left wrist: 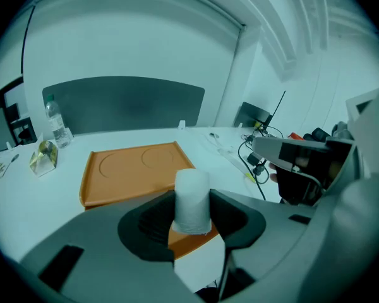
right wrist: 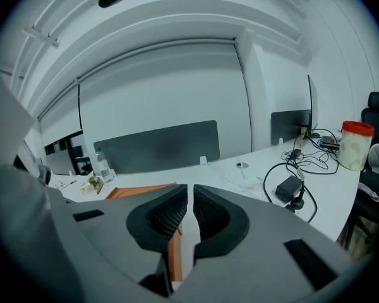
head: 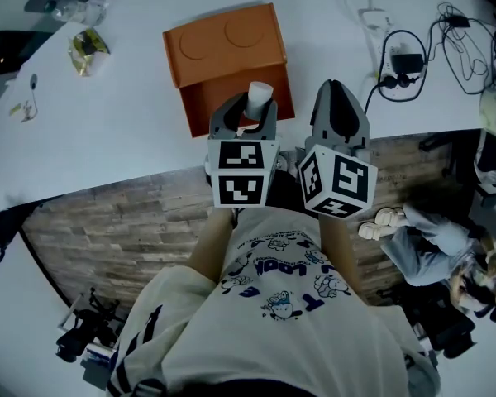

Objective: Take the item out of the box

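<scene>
Now, left gripper [head: 250, 110] [left wrist: 192, 223]: held out over the near edge of the table, pointing down and forward, with its marker cube toward the person.
Left jaws: set wide and pressed on either side of a white cylinder, gripping it about halfway up.
Cylinder [head: 259, 96] [left wrist: 192, 197]: upright between the left pads, its top standing clear above them. Its lower end hangs free over the near side of the box and I can see nothing touching it from below.
Box [head: 236, 93] [left wrist: 191, 240]: orange, on the white table right in front of the person, just beyond the two grippers.
Lid [head: 223, 44] [left wrist: 136, 169]: a flat orange panel with two pressed circles and a raised rim, lying on the far side of the box.
Right gripper [head: 337, 98] [right wrist: 189, 210]: just beside the left one at about the same height, to the right of the box and off it.
Right jaws: drawn in to a thin slit, with nothing between them.
Table [head: 107, 122]: white and curved, above a wood-plank floor.
Bottle [head: 83, 11] [left wrist: 55, 124]: clear plastic, at the far left of the table, well apart from the box.
Packet [head: 87, 50] [left wrist: 43, 158]: a small shiny wrapper, near the bottle.
Adapter [head: 409, 62] [right wrist: 289, 186]: black, among looped cables at the right of the table.
</scene>
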